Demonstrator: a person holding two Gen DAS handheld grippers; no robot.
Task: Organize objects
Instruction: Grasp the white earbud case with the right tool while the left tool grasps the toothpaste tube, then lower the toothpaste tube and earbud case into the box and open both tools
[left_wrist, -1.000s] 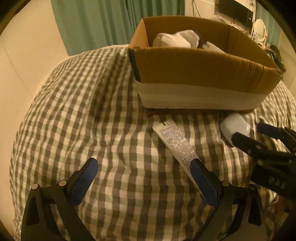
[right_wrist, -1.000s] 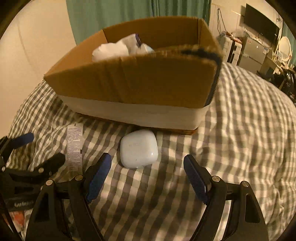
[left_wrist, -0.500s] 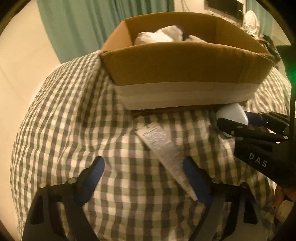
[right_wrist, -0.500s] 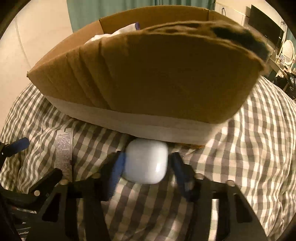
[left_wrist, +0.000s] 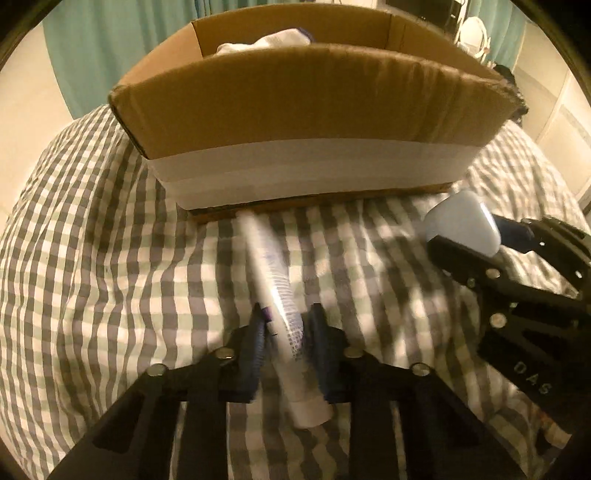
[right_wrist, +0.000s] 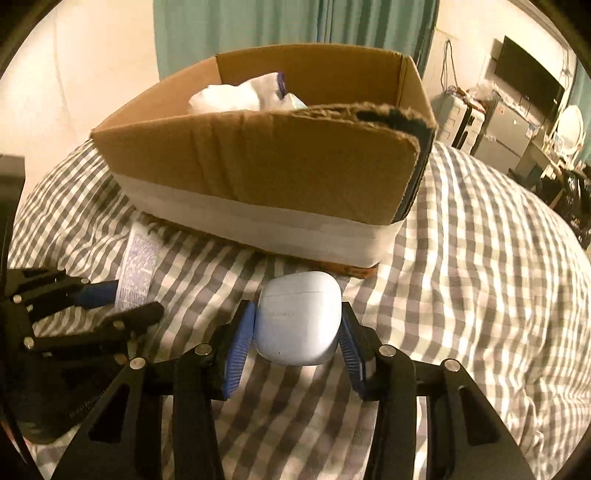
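Both tools have a grip at once, which looks like a two-handed pickup so that both loose items can go into the open brown cardboard box with a white band round its base (left_wrist: 314, 110), standing on the grey-and-white checked bed cover (left_wrist: 92, 258) with white socks (right_wrist: 240, 96) already inside. The left tool (left_wrist: 286, 332) is clenched on the white plastic squeeze tube with purple print (left_wrist: 273, 284), gripping it near the capped end. The tube's long axis runs almost straight away from the camera: cap toward the person, flat crimped tail pointing at the foot of the box and just short of it. It seems slightly raised at the tool, though blur makes that uncertain. The right tool (right_wrist: 297, 332) is closed on the pale blue rounded earbud case (right_wrist: 299, 317), one blue pad on each side. The case sits with its lid seam horizontal and toward the box, logo facing the camera, close in front of the box's near wall. Side grips leave the top of each item free for a drop over the rim.
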